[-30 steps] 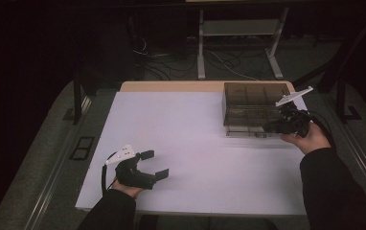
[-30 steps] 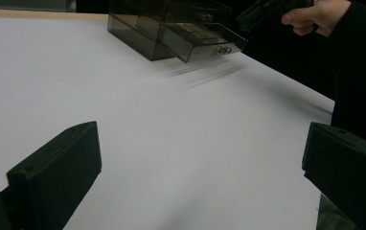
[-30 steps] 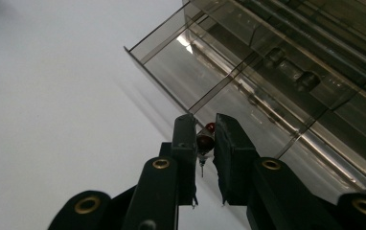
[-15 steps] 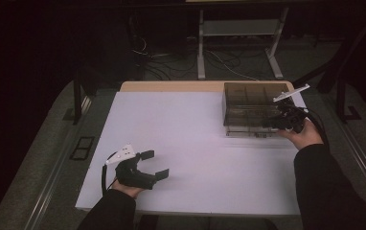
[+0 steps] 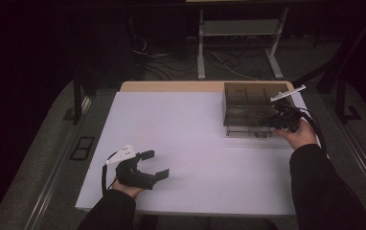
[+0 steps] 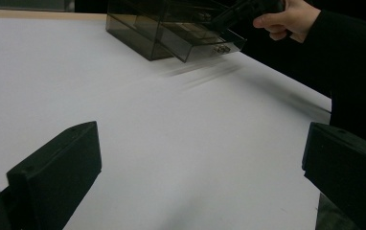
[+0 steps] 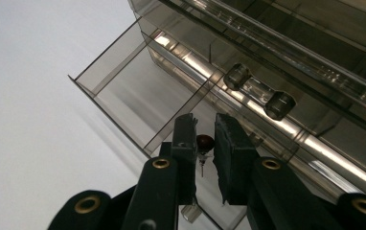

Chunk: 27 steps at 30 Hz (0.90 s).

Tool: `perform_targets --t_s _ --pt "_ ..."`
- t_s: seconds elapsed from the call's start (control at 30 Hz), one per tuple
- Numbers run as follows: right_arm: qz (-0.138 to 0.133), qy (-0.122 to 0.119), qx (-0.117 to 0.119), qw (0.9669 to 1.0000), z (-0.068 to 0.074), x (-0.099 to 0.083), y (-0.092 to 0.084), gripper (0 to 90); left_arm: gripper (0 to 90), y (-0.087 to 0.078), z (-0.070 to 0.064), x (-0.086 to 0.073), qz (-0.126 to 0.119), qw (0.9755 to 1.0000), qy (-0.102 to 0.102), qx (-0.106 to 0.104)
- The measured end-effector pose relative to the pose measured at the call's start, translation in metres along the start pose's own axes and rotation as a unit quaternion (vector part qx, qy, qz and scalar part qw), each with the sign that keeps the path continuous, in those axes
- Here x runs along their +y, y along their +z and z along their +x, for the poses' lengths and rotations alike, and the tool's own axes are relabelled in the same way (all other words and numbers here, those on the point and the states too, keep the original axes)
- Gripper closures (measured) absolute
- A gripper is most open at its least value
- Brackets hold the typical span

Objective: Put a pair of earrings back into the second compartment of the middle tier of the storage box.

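1. High view showed the white table [image 5: 195,139] with a smoky clear drawer box [image 5: 248,103] sitting at about two o'clock on it, near the far right corner.
2. The right gripper [image 5: 272,120] was at the box's front, at roughly three o'clock from the table's middle, held by a hand in a dark sleeve.
3. From the right gripper view, its jaws were clenched almost together on a small dark red round-headed pin [image 7: 204,142], the thin shaft hanging down between the pads.
4. The pin hung over an open drawer [image 7: 138,91] pulled out of the box; two clear knobs [image 7: 237,75] sat on the drawer front beside it, at about one o'clock from the pin.
5. The left gripper [image 5: 153,165] rested on the table at about seven o'clock, well apart from the box, its jaws released and spread wide with nothing between them.
6. The left gripper view looked across bare table toward the box, at twelve o'clock, with the right hand [image 6: 286,17] at its front.
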State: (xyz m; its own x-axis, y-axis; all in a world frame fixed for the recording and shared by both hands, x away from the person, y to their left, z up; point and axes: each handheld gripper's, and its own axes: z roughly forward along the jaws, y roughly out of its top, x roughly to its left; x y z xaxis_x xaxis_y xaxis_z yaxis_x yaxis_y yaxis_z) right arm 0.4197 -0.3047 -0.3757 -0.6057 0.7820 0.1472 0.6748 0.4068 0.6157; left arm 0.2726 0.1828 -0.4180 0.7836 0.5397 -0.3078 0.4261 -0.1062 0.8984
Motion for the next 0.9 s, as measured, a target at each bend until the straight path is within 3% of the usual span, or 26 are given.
perform_targets --t_s 0.6,0.9 --pt "-0.002 0.022 0.004 0.9997 -0.005 -0.005 0.025 77.5 0.0 0.000 0.000 0.000 0.001 1.0000 0.002 -0.002" --pt "-0.008 0.023 0.003 0.9997 -0.001 -0.004 0.018 67.8 0.0 0.000 0.000 0.000 0.002 1.0000 0.002 -0.002"
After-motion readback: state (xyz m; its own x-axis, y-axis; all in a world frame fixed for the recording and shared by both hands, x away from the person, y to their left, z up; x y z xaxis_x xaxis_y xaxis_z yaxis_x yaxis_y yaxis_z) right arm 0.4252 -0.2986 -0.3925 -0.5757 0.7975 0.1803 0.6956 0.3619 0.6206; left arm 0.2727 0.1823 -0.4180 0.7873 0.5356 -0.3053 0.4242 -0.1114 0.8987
